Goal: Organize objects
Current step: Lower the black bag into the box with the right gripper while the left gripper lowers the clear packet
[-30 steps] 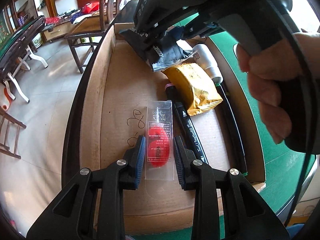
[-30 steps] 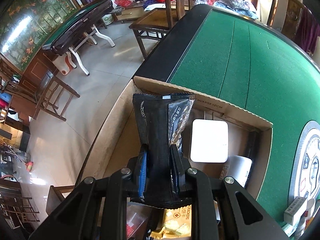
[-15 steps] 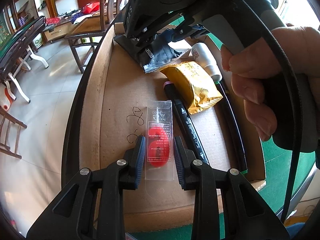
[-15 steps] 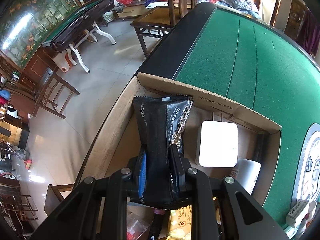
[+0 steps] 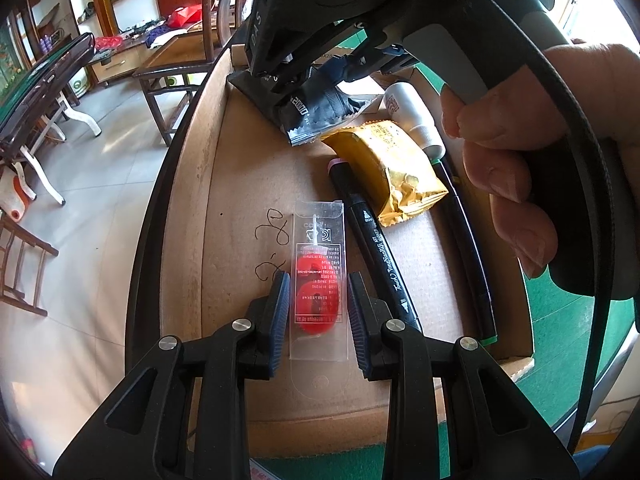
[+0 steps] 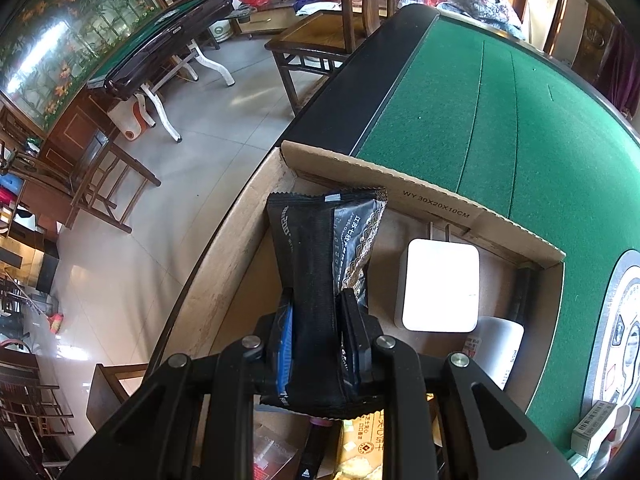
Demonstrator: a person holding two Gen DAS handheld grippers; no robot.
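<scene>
A shallow cardboard box (image 5: 188, 216) lies on the green table. My left gripper (image 5: 318, 300) is open, its fingers on either side of a clear packet with a red item (image 5: 319, 280) that lies flat on the box floor. My right gripper (image 6: 318, 334) is shut on a black snack packet (image 6: 320, 240) and holds it over the box's far left corner. The same packet (image 5: 316, 110) shows in the left wrist view, under the right gripper's body.
In the box lie a black marker (image 5: 376, 248), a yellow snack bag (image 5: 388, 176), a white bottle (image 5: 412, 114), a second dark pen (image 5: 468, 248) and a white rectangular block (image 6: 440, 292). Green felt (image 6: 480, 120) surrounds the box. A small box (image 6: 594, 426) sits at right.
My right gripper has carried the black packet farther toward the box's far left corner and lower. The left gripper stays around the red packet.
</scene>
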